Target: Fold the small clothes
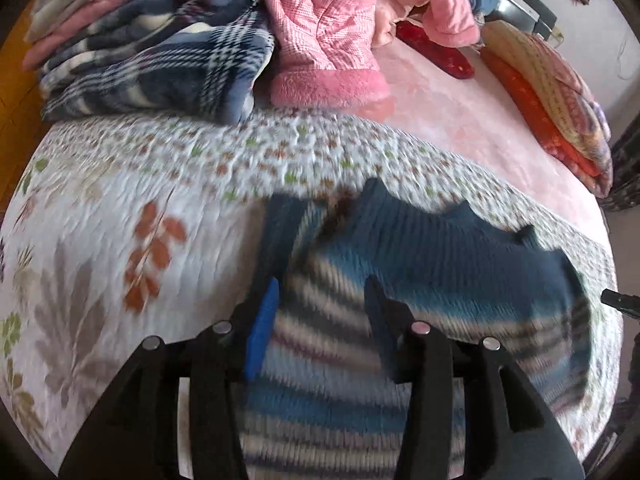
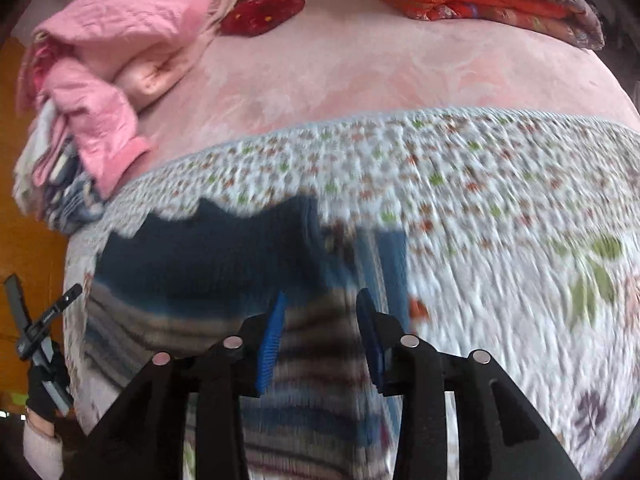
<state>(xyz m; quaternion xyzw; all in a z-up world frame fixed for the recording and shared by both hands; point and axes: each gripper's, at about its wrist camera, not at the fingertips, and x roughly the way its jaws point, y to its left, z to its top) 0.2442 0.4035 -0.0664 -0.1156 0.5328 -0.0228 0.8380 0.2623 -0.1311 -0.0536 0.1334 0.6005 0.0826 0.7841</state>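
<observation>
- A small striped knit top (image 1: 400, 264), dark blue at the far end and white, blue and grey lower down, is seen lying flat on a flowery quilt (image 1: 120, 208) on the bed.
- Both pictures are blurred, so the small edges of the top cannot be told well.
- The left hand-held gripper (image 1: 320, 316) is held low over the striped part, with its jaws wide apart and nothing between them.
- The right hand-held gripper (image 2: 320, 320) is held over the other side of the same top (image 2: 208, 256), also wide open and holding nothing.
- It looks as if the top is about to be picked up by its two sides for a fold.
- For a good fold, only one layer at each side edge should be pinched, and both sides should be lifted together so the stripes stay straight.
- The quilt should not be caught in the pinch.
- Both tools are pointed forward and a little down, side by side.
- Farther off, a pink padded jacket (image 1: 324, 36) and a checked blanket (image 1: 160, 56) are seen piled up.
</observation>
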